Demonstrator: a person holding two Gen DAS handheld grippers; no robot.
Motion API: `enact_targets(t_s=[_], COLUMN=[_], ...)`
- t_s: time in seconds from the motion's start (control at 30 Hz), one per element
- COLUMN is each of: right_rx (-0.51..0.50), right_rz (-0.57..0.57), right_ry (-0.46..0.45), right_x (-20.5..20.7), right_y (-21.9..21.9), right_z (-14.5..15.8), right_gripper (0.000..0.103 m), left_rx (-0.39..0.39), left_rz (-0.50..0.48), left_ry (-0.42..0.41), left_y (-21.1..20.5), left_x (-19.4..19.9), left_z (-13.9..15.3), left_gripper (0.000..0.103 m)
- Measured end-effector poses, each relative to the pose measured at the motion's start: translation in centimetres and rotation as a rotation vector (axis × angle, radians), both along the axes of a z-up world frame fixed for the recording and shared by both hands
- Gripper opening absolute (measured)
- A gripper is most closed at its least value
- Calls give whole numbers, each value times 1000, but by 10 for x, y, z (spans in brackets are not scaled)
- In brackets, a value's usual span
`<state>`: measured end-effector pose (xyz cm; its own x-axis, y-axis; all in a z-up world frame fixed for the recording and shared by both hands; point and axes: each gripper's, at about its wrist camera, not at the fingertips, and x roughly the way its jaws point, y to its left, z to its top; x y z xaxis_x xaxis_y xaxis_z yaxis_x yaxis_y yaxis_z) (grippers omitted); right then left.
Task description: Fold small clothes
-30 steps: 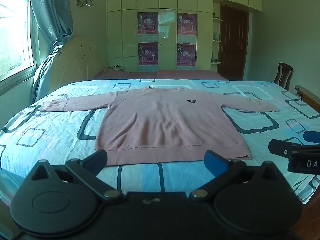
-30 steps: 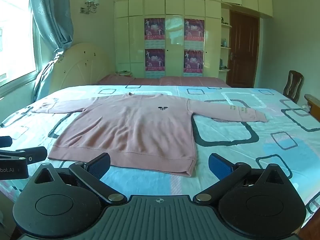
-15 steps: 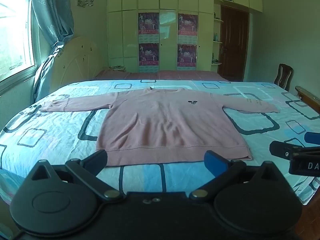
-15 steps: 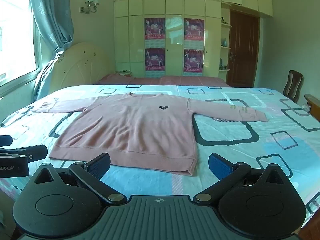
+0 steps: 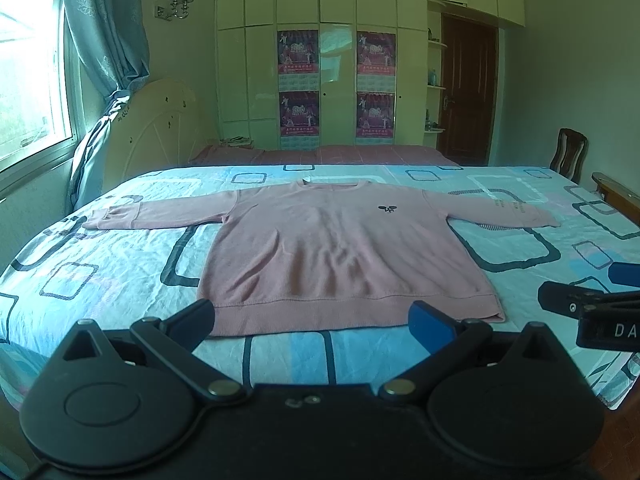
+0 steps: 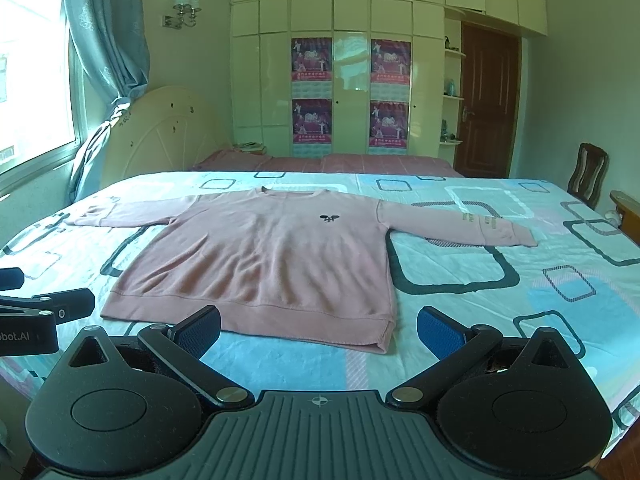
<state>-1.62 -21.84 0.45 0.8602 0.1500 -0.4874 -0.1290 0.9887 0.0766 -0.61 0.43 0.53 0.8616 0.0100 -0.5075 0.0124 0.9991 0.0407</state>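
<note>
Fingers [image 5: 192, 320] on your left gripper [image 5: 316, 322] are spread wide, holding nothing, just short of the hem. Pink sweatshirt [image 5: 340, 248] lies flat on the bed [image 5: 112, 264], sleeves out. Right gripper [image 6: 320, 328]: wide too, w/ nothing between.

One pink sweater [image 5: 344, 248] is lying on one bed [image 5: 100, 272]. Four posters [image 5: 298, 54] are hanging at 12 o'clock. One chair [image 5: 568, 152] is standing at 3 o'clock. Two grippers are showing: left gripper [image 5: 316, 320], right gripper [image 6: 320, 326].
</note>
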Motion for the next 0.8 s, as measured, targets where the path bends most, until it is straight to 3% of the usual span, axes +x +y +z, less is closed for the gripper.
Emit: enact_targets(t_s=[0.8], right_rx=[-2], right_rz=[2], right_ry=[-1], right_x=[1], right_y=[0], right_z=[1], right_gripper=[103], left_rx=[-1], left_rz=[-1], left_ry=[1], left_y=[1], left_x=[-1], left_z=[2], left_gripper=[103])
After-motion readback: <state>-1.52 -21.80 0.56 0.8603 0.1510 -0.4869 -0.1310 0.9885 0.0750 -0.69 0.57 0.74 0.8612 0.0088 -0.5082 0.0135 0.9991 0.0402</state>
